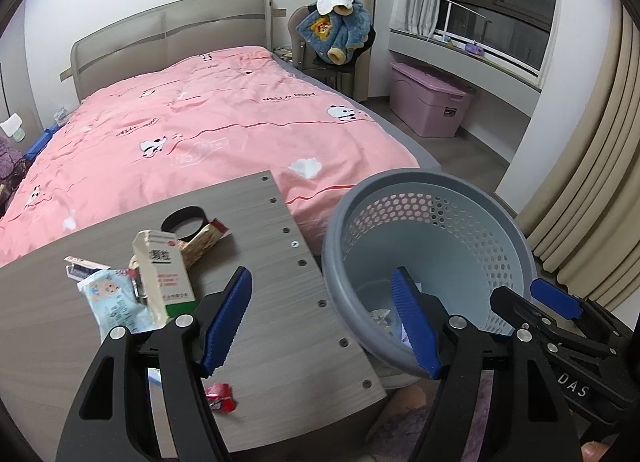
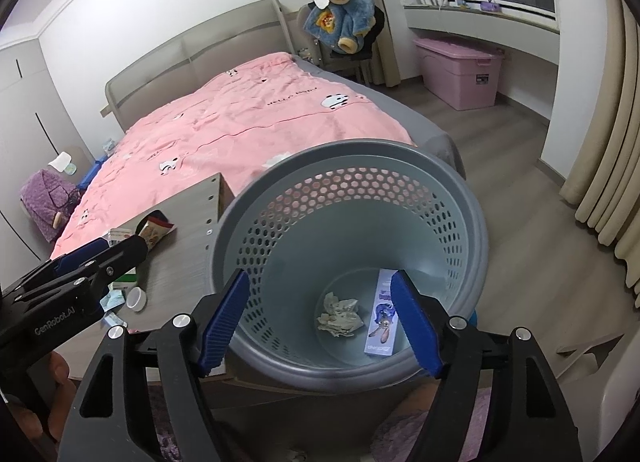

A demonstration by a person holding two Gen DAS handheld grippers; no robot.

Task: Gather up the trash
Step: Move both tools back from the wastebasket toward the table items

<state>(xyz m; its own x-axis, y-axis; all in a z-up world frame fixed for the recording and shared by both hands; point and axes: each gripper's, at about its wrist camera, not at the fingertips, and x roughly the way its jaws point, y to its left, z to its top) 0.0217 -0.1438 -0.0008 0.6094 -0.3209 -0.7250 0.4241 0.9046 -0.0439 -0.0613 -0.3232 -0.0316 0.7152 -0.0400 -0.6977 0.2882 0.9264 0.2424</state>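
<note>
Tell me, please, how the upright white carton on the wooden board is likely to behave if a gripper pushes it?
The white carton stands tall on a narrow base, so it would probably tip rather than slide. It looks like thin cardboard, likely light and easily dented. The wooden board looks smooth, offering little grip.

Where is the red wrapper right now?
In the left wrist view, the red wrapper lies on the board's near edge, below the left claw.

Black grippers, ribbed blue fingers (image 1: pixel 228 318), silver screws.

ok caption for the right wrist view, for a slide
Open right gripper above the grey bin, which holds crumpled paper and a flat carton.
</note>
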